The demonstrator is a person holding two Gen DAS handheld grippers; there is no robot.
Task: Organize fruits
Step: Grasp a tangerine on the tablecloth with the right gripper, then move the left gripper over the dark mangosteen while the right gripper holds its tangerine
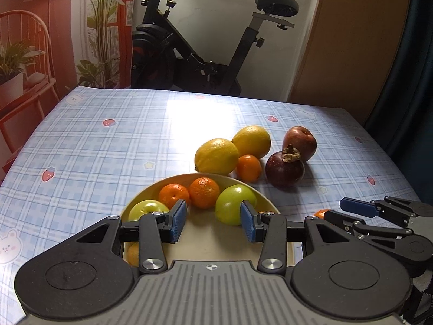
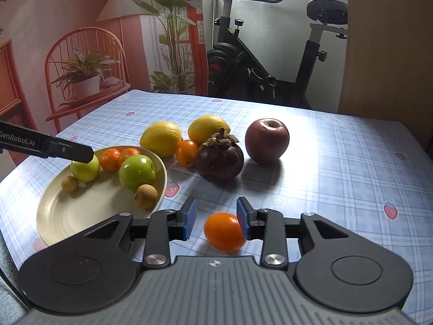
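I have the left gripper hanging over the near part of the plate, its jaws partly apart with nothing between the pads. The plate sits toward the table's near left side and carries two green apples, two tangerines at its far rim, and two small brown fruits (I cannot tell what kind).

My right gripper is low over the cloth just right of the plate, jaws narrowly apart around a small orange fruit that lies on the table. The right pad looks to touch its side; the left pad stands clear of it, so I do not count this as a grip.

Farther in, near the middle of the table, a cluster lies loose: two lemons side by side, another small orange fruit just in front of them, a mangosteen beside that, and a red apple to its right, closer to the far edge.

Beyond the far edge stands an exercise bike.
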